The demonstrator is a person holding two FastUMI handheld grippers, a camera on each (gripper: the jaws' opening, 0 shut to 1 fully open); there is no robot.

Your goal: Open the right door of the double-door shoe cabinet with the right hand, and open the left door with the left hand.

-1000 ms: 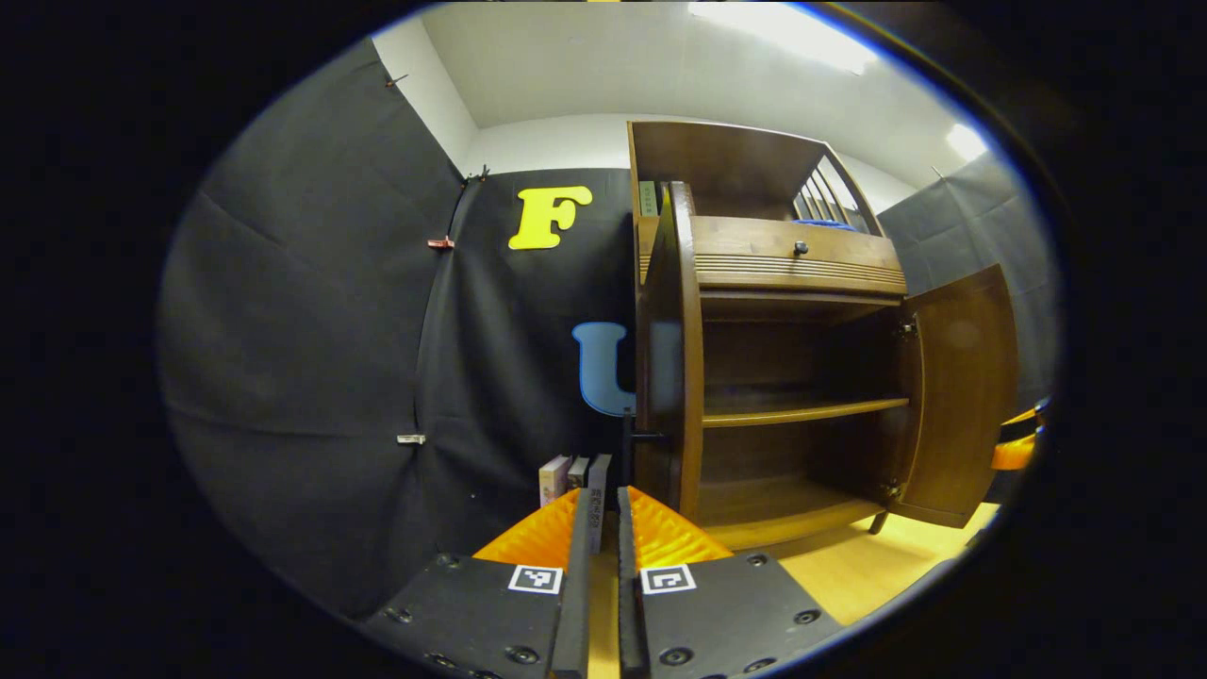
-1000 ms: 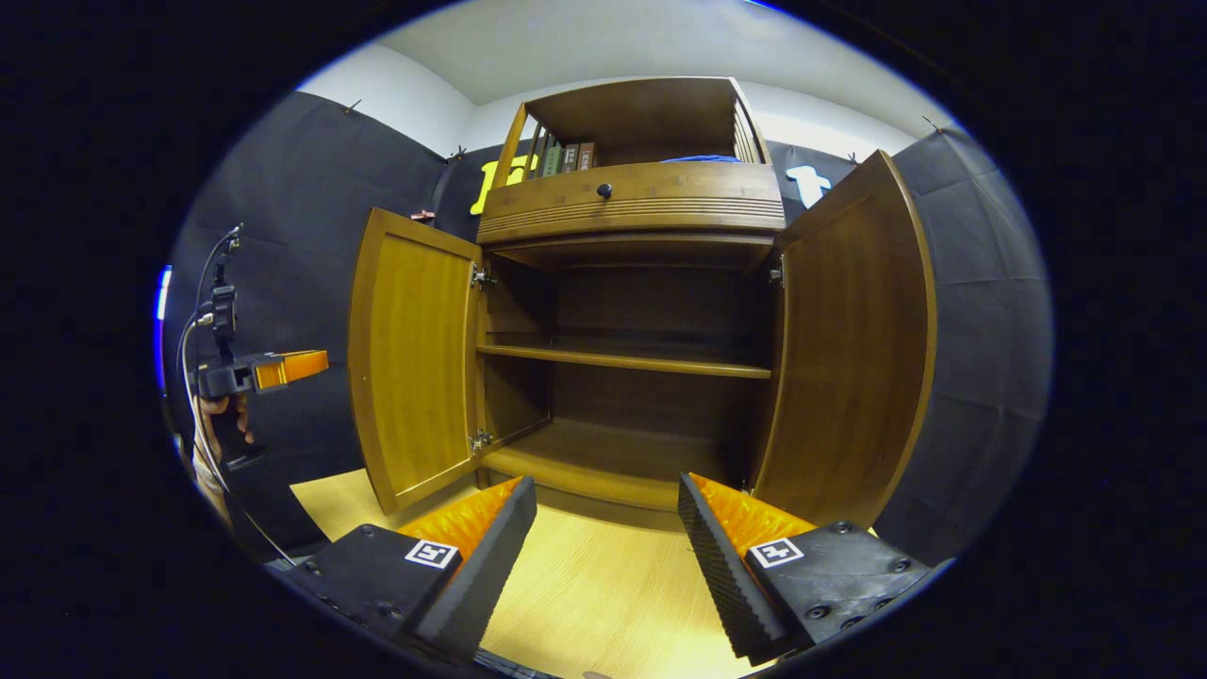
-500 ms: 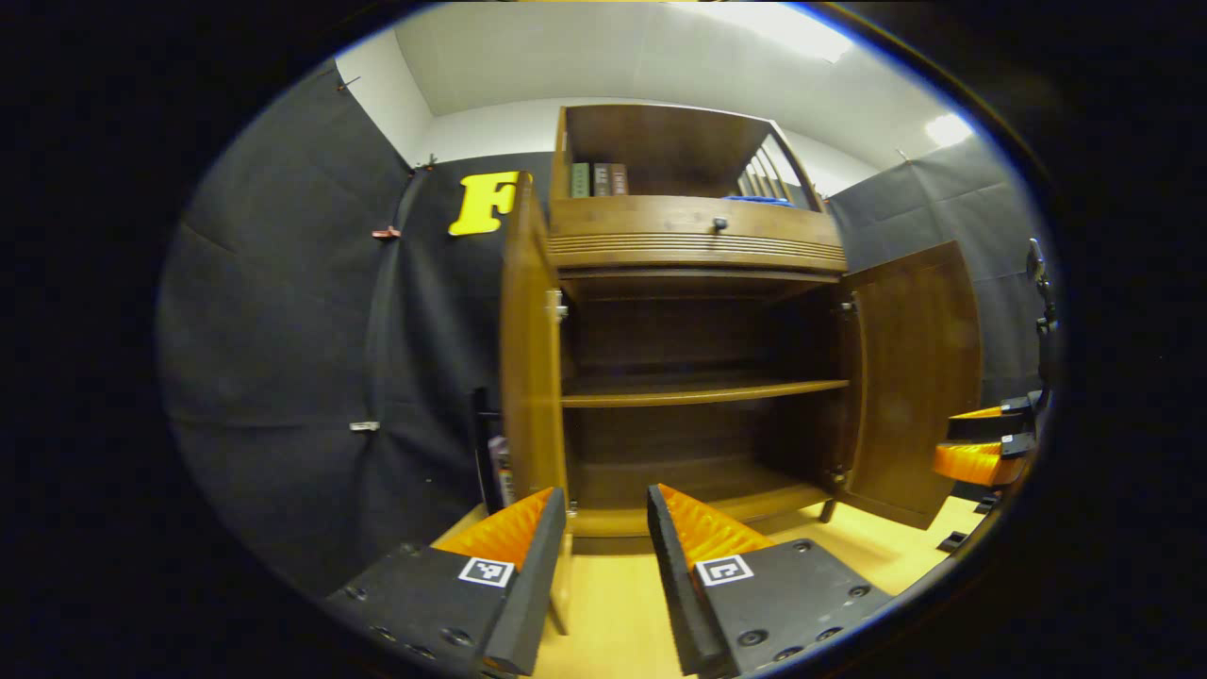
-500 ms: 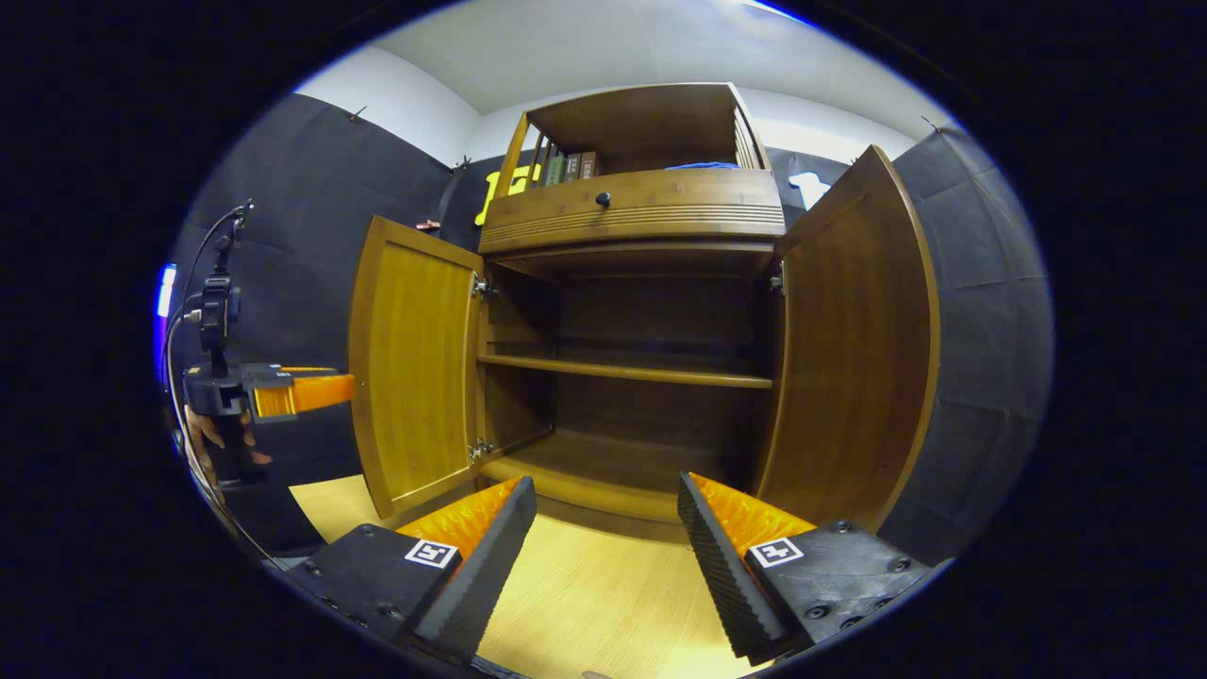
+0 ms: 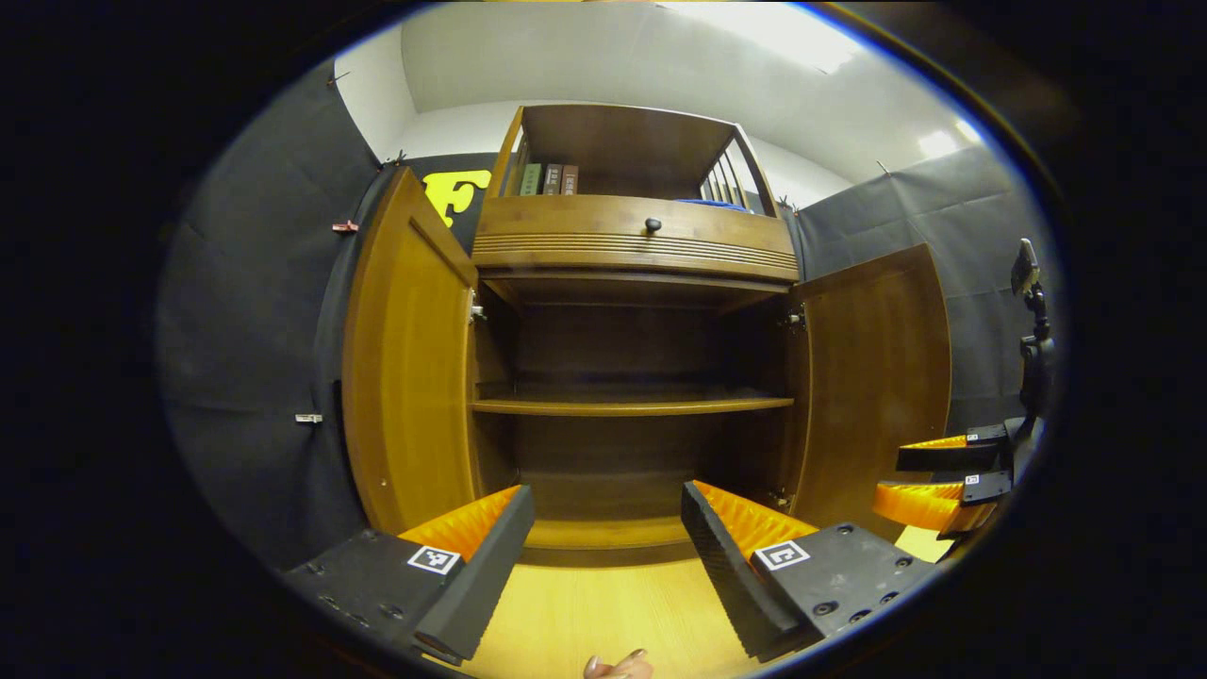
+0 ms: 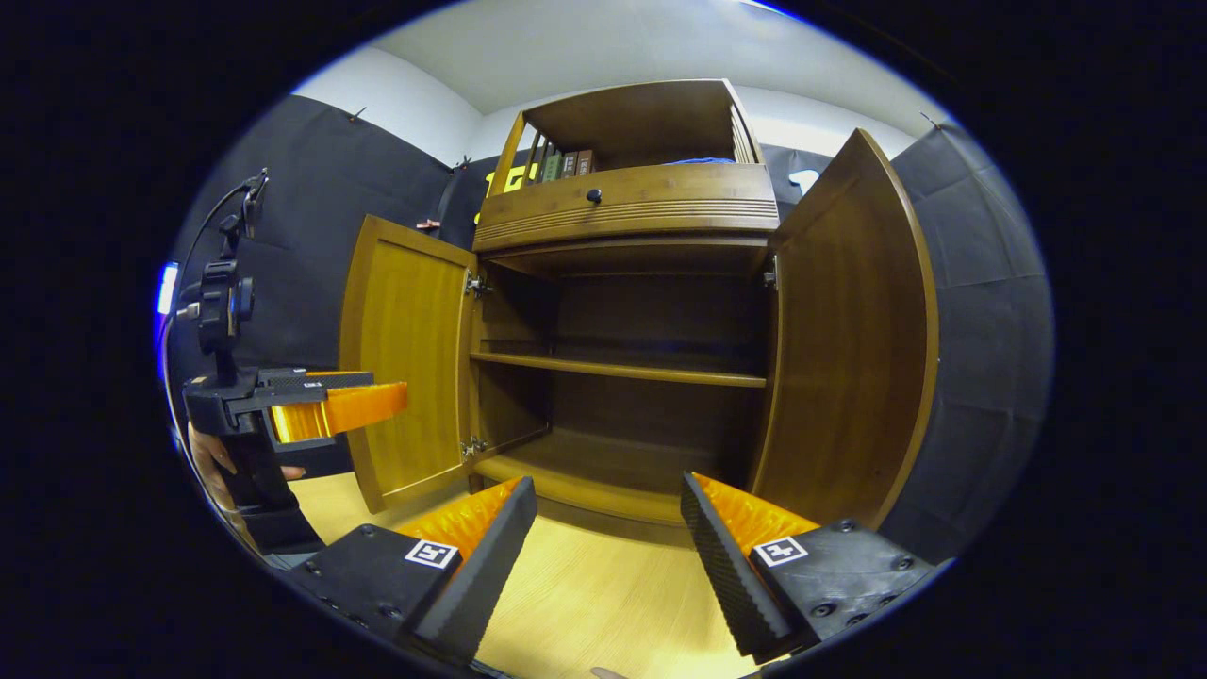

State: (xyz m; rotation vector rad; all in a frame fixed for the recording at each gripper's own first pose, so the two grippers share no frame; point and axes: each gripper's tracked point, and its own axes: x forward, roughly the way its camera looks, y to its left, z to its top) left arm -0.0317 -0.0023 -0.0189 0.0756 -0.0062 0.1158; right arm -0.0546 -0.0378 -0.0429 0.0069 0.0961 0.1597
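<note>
The wooden shoe cabinet (image 5: 632,240) (image 6: 627,203) stands with both doors swung wide. Its left door (image 5: 405,358) (image 6: 405,363) and right door (image 5: 877,368) (image 6: 853,330) both show their inner faces. The bare inside shelf (image 5: 627,405) (image 6: 618,368) has nothing on it. My left gripper (image 5: 603,538) hangs open in front of the cabinet, holding nothing; it also appears at the left of the right gripper view (image 6: 325,410), held by a hand (image 6: 212,462). My right gripper (image 6: 603,533) is open and empty too, seen from the side in the left gripper view (image 5: 929,481).
Above the doors runs a drawer with a dark knob (image 5: 652,224) (image 6: 594,195). The top compartment holds several books (image 5: 547,179) (image 6: 566,163) and something blue (image 5: 712,201). Light wooden floor (image 5: 585,613) (image 6: 594,604) lies before the cabinet. Black cloth walls close in on both sides.
My left gripper has gone from shut to open and has swung rightward off the left door's edge to face the cabinet's inside. The right gripper has barely moved.
</note>
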